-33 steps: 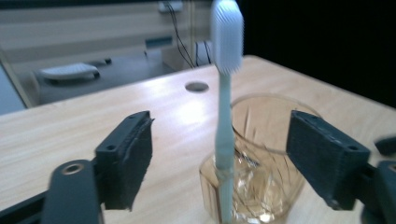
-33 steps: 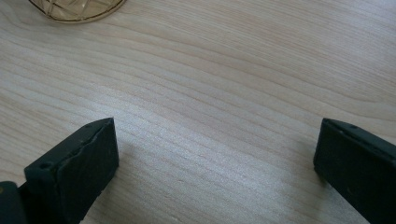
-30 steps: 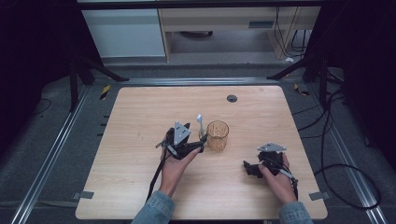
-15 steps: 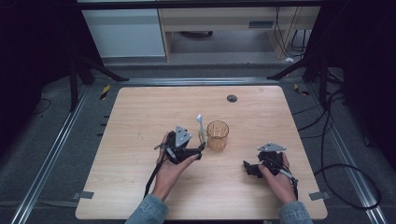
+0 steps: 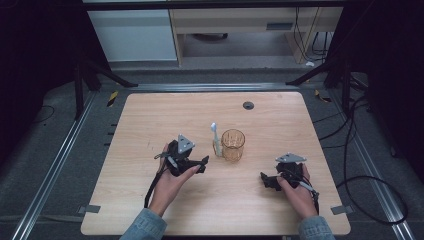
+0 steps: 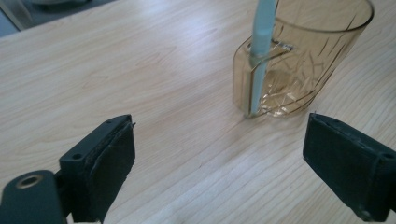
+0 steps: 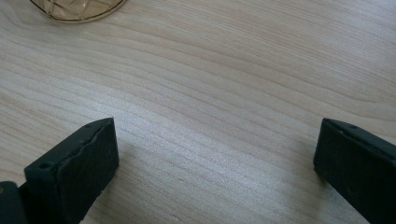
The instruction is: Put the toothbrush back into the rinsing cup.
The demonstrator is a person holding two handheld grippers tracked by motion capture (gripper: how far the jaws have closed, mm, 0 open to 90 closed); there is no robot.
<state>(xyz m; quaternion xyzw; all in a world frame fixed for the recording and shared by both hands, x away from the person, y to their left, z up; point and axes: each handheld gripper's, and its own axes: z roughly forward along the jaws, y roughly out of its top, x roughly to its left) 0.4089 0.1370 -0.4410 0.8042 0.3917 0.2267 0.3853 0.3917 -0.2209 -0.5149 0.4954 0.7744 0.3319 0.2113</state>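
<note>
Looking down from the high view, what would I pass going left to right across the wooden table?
Left gripper → toothbrush, standing in a slot on the cup's side → amber cup → right gripper.

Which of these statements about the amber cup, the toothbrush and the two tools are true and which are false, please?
1. The pale blue toothbrush stands in a slot on the side of the amber see-through plastic cup. True.
2. The left tool grips the toothbrush. False: its jaws stand open and apart from it, with nothing between them; they have just been opening.
3. The cup lies on its side. False: it stands upright on the light wooden table.
4. The right tool is open, with only bare table between its jaws. True.
5. The cup stands between the two tools in the high view. True.
</note>
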